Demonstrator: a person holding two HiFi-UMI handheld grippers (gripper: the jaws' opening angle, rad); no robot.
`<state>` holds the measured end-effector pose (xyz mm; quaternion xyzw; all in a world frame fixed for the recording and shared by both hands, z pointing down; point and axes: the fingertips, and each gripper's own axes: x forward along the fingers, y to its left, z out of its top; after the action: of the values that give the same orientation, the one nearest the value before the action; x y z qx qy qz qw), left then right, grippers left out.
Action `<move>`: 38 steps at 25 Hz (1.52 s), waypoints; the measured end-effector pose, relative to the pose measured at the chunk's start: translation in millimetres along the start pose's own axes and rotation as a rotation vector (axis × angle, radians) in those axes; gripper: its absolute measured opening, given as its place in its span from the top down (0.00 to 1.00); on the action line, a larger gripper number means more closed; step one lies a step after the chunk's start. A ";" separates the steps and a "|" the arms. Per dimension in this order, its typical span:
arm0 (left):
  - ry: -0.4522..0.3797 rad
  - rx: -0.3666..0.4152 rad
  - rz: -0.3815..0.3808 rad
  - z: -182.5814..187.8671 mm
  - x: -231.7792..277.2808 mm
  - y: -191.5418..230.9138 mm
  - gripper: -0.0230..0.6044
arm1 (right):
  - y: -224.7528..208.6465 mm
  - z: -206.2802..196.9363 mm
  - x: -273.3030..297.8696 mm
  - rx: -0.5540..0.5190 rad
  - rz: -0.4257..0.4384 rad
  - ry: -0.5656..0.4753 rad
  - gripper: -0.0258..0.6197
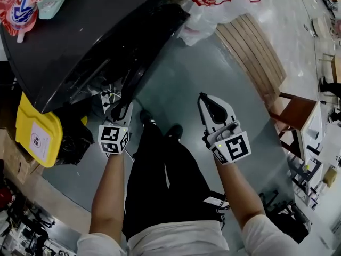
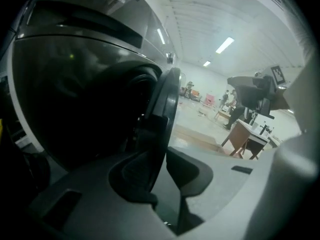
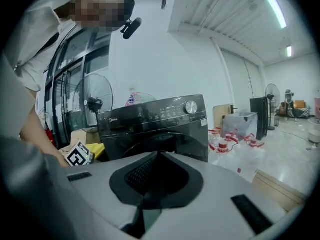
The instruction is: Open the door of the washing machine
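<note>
The black front-loading washing machine fills the upper left of the head view. Its round door stands ajar, swung a little out from the front. In the left gripper view the door's edge runs down between the two jaws. My left gripper is shut on that edge. My right gripper hangs over the floor to the right, apart from the machine. Its jaws are shut with nothing between them. The right gripper view shows the machine's front and control panel.
A yellow container lies on the floor left of the machine. A slatted wooden board and bags of bottles lie to the right, with a wooden chair beyond. My legs stand between the grippers.
</note>
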<state>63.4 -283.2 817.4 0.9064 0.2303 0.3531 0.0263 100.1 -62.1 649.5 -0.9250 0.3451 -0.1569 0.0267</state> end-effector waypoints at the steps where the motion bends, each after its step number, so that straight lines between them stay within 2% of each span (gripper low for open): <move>1: -0.003 -0.009 0.002 -3.2 0.5 -14.1 0.82 | -2.9 1.4 -8.8 -0.002 -0.006 -0.005 0.90; 7: 0.005 -0.087 0.009 -22.4 14.2 -109.5 0.82 | -21.9 -5.4 -77.2 -0.009 -0.073 -0.008 0.90; 13: 0.033 -0.153 -0.046 -23.2 50.8 -210.7 0.78 | -50.1 -28.5 -153.3 0.043 -0.198 0.009 0.90; 18: 0.061 -0.157 -0.106 -14.2 86.0 -281.7 0.78 | -71.8 -37.7 -203.4 0.078 -0.315 -0.013 0.90; 23: 0.071 -0.160 -0.175 5.8 124.8 -332.6 0.78 | -87.5 -43.7 -247.1 0.103 -0.415 -0.031 0.90; 28: 0.086 -0.137 -0.262 27.0 168.3 -385.4 0.78 | -95.4 -60.4 -289.4 0.141 -0.508 -0.035 0.90; 30: 0.090 -0.172 -0.325 39.0 188.2 -408.9 0.77 | -97.6 -67.0 -300.5 0.154 -0.531 -0.035 0.90; 31: 0.087 -0.204 -0.372 46.7 196.5 -421.6 0.74 | -98.3 -69.6 -305.4 0.160 -0.543 -0.036 0.90; 32: 0.077 -0.232 -0.419 55.9 202.3 -433.9 0.69 | -99.0 -72.0 -310.3 0.167 -0.554 -0.039 0.90; 33: 0.057 -0.243 -0.459 66.3 205.1 -444.6 0.68 | -99.4 -74.9 -315.3 0.176 -0.565 -0.043 0.90; 36: -0.023 -0.210 -0.531 90.4 197.3 -464.2 0.67 | -98.7 -86.1 -328.1 0.218 -0.586 -0.065 0.90; 38: -0.066 -0.227 -0.569 94.2 184.7 -465.4 0.68 | -99.3 -86.2 -328.9 0.215 -0.584 -0.064 0.90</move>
<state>58.2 223.5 764.9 0.8076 0.4332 0.3255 0.2326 -98.3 231.3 657.5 -0.9813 0.0450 -0.1645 0.0889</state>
